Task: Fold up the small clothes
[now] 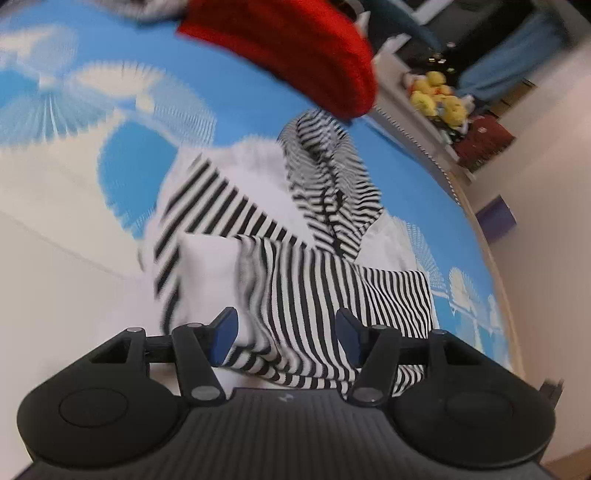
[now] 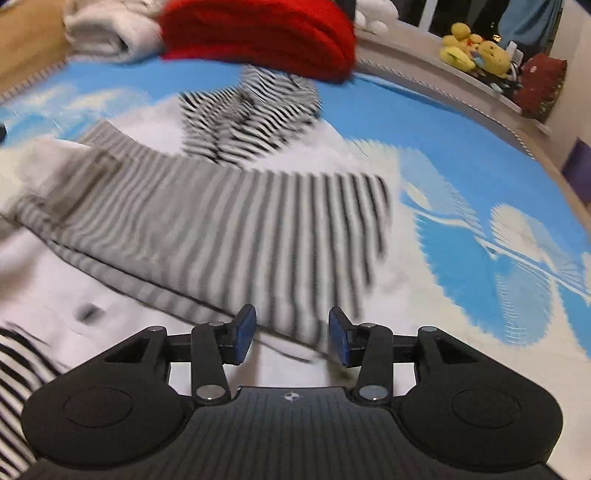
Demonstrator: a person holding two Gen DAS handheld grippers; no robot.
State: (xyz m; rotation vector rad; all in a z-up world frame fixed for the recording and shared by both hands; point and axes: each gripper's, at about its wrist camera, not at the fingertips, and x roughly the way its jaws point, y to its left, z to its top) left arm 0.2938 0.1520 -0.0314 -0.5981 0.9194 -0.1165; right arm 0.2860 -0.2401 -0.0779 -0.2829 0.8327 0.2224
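Observation:
A black-and-white striped hooded garment (image 1: 310, 273) lies on the blue-and-white cloud-print surface (image 1: 74, 110). Its hood (image 1: 328, 166) points away from me. My left gripper (image 1: 286, 338) is open, its blue pads either side of the garment's near edge. In the right wrist view the striped garment (image 2: 221, 229) lies spread and blurred, its hood (image 2: 251, 114) at the far end. My right gripper (image 2: 291, 338) is open just over the garment's near edge, holding nothing.
A folded red garment (image 1: 295, 44) lies beyond the hood, also in the right wrist view (image 2: 258, 33), next to a folded pale garment (image 2: 110, 33). Yellow plush toys (image 2: 476, 51) and a dark red bag (image 2: 543, 85) sit on a ledge at the far right.

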